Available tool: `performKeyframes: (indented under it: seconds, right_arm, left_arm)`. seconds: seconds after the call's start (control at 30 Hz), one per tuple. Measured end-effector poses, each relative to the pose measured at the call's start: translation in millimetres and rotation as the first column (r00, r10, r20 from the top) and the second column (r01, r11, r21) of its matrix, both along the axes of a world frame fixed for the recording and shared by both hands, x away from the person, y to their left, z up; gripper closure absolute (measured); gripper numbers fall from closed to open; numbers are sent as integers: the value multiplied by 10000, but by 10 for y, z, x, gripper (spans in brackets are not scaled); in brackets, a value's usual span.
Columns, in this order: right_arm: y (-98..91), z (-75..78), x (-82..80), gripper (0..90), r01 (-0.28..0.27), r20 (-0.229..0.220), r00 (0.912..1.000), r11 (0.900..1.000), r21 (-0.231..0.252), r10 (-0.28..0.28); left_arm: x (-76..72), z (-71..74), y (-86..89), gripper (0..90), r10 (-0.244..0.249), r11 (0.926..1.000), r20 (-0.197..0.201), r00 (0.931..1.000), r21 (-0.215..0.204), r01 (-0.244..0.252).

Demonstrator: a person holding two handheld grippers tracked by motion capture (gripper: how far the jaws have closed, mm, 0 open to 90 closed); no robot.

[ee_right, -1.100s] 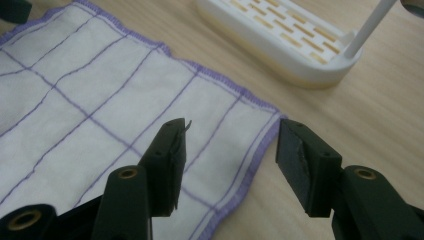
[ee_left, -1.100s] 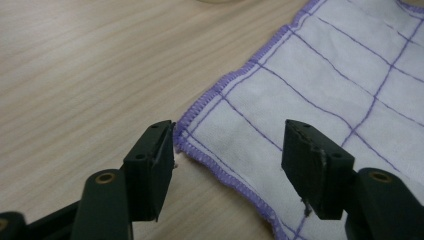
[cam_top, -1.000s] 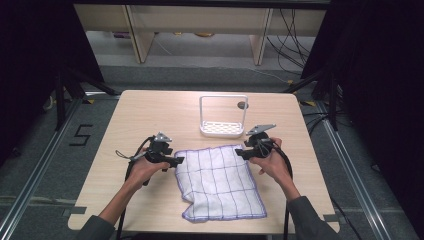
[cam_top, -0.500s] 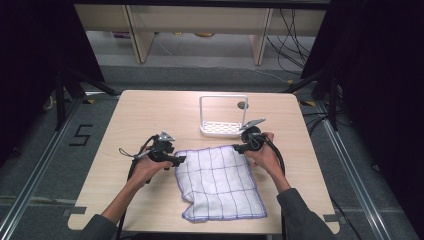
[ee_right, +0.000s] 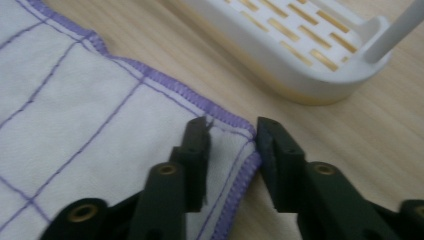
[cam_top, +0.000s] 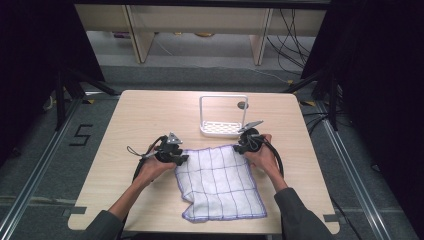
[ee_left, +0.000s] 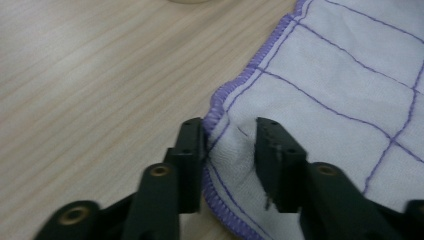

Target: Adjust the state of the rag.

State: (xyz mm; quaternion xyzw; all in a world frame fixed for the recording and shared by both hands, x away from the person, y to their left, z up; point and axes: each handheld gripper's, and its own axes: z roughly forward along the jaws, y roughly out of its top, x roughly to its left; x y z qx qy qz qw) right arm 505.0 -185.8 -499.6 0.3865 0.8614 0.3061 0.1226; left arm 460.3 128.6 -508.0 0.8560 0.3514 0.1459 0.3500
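A white cloth (cam_top: pixel 217 182) with a purple grid and purple hem lies flat on the wooden table (cam_top: pixel 150 115). My left gripper (cam_top: pixel 176 156) is at the cloth's far left corner. In the left gripper view its jaws straddle the hem (ee_left: pixel 220 107), a small gap apart, with a pucker of cloth (ee_left: pixel 235 145) between them. My right gripper (cam_top: pixel 244 145) is at the far right corner. Its jaws stand slightly apart over that corner (ee_right: pixel 232 135), which lies flat between them. Neither gripper (ee_left: pixel 230 150) (ee_right: pixel 232 150) is clamped on the cloth.
A white slotted rack (cam_top: pixel 223 127) with an upright frame stands just beyond the cloth, close to my right gripper, and its base (ee_right: pixel 300 55) shows in the right gripper view. A dark round mark (cam_top: pixel 242 105) sits on the table behind it.
My right gripper has moved left and down onto the cloth's far right corner. The left gripper has stayed at the far left corner. The cloth has barely shifted.
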Motion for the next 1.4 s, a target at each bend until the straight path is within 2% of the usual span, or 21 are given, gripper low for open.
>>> performKeyframes:
  seconds: [0.07,0.17,0.27,0.3,0.47,0.5,0.6,0.67,0.7,0.73,0.77,0.8,0.83,0.87,0.93,1.03,1.1,1.13,1.2,1.27,1.4]
  right_arm:
    - [-11,10,-7,803,11,-254,9997,10000,17,-11]
    - [-18,12,-26,846,53,-78,10000,9999,135,-52]
    - [-54,89,-47,857,0,133,9999,9997,257,-3]
    - [-63,143,-65,858,57,34,10000,9993,371,-58]
    - [-126,370,-145,858,-192,660,9977,9949,990,127]
    - [-142,404,-154,858,-288,943,9954,9945,1011,193]
    - [-210,539,-185,858,-347,1084,9939,9924,1177,219]
    - [-261,607,-186,858,-426,1512,9882,9906,1300,227]
    - [-273,645,-215,858,-271,1344,9909,9889,1464,72]
    - [-307,678,-205,858,-465,1623,9865,9890,1402,234]
    - [-313,699,-230,858,-338,1573,9875,9882,1496,100]
    - [-334,716,-233,859,-368,1715,9851,9881,1491,108]
    - [-365,729,-233,858,-392,1797,9836,9892,1415,132]
    - [-377,738,-246,858,-327,1685,9857,9879,1515,68]
    - [-401,741,-264,858,-442,1932,9811,9874,1519,142]
    - [-422,758,-322,858,-459,1769,9841,9864,1581,175]
    - [-430,772,-380,858,-476,1802,9835,9855,1630,177]
    - [-449,784,-389,858,-676,2007,9790,9855,1557,355]
    - [-454,805,-460,858,-689,1858,9818,9849,1586,387]
    - [-459,812,-509,858,-874,2097,9763,9844,1529,541]
    - [-447,811,-614,857,-1019,1993,9773,9843,1443,720]
  left_arm:
    - [11,-4,4,773,-103,9999,67,9999,-68,103]
    - [36,13,42,821,-40,9993,87,10000,-384,43]
    - [49,94,78,830,-68,9985,234,9997,-543,81]
    - [53,130,86,830,-101,9983,320,9994,-563,119]
    - [94,290,52,828,-299,9978,635,9975,-576,336]
    - [109,329,46,828,-310,9970,686,9972,-685,357]
    - [106,502,22,828,-309,9893,959,9949,-1393,442]
    - [72,636,3,827,-670,9879,1202,9905,-1311,827]
    - [63,696,-1,827,-745,9879,1353,9880,-1249,916]
    - [72,743,6,827,-786,9883,1404,9870,-1191,956]
    - [103,763,19,828,-636,9905,1450,9874,-1119,802]
    - [103,763,19,829,-636,9905,1450,9874,-1119,802]
    - [163,753,36,829,-338,9914,1188,9923,-1220,484]
    - [169,754,40,828,-347,9883,1110,9932,-1437,506]
    - [146,770,31,826,-522,9875,1213,9912,-1414,693]
    - [92,792,30,824,-778,9873,1364,9876,-1269,953]
    - [44,798,44,822,-847,9876,1433,9861,-1195,1022]
    - [16,799,52,823,-938,9858,1428,9853,-1250,1120]
    - [-49,796,64,821,-981,9847,1525,9834,-1280,1181]
    - [-107,785,75,819,-1064,9837,1578,9817,-1270,1270]
    - [-219,764,102,815,-1120,9825,1659,9798,-1291,1342]
